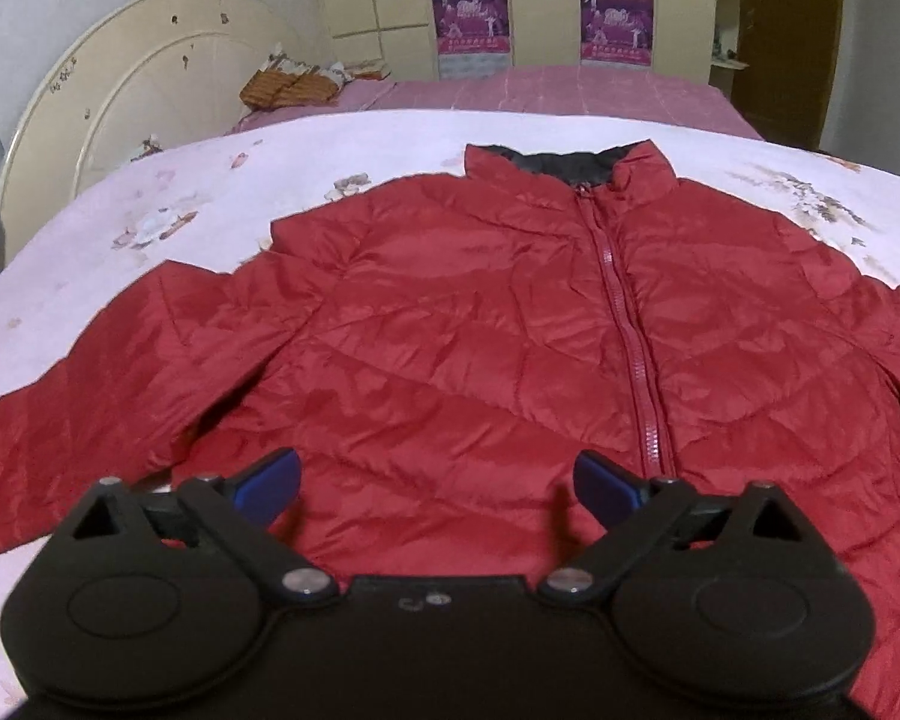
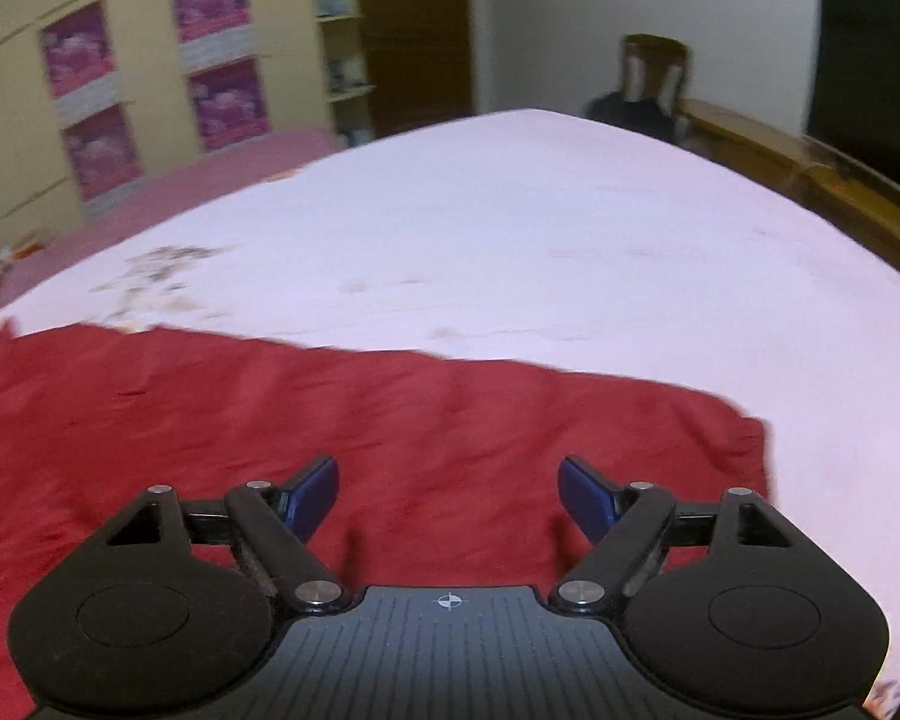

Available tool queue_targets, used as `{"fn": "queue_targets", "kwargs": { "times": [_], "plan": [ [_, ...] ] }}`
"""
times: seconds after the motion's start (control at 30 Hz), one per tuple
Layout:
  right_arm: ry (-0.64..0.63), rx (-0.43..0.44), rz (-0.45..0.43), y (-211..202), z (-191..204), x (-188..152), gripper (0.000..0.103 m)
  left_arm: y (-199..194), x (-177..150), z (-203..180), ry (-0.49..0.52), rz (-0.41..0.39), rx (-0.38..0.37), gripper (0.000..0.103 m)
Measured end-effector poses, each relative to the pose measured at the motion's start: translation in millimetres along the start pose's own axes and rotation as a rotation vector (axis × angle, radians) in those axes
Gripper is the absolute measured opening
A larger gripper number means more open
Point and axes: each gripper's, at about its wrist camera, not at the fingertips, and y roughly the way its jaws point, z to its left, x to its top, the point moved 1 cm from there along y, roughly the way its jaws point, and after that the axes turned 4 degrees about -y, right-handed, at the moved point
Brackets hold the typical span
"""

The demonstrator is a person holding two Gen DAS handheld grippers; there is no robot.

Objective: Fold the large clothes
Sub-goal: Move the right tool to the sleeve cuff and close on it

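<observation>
A red quilted puffer jacket [image 1: 480, 324] lies zipped and flat on a white bedsheet [image 2: 540, 228]. Left gripper [image 1: 437, 483] and right gripper [image 2: 448, 495] hover over it, jaws apart, empty (light, slippery, soft; likely best pinched at a sleeve edge or hem).
</observation>
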Motion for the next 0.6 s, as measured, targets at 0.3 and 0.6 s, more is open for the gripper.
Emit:
{"fn": "queue_targets", "kwargs": {
  "times": [0.3, 0.6],
  "plan": [
    [0.048, -0.173, 0.062, 31, -64, 1, 0.08, 11, 5, -12, 0.013, 0.02, -0.006, 0.093],
    [0.122, -0.125, 0.07, 38, -80, -9, 0.076, 13, 8, -17, 0.042, 0.034, -0.025, 0.091]
  ]
}}
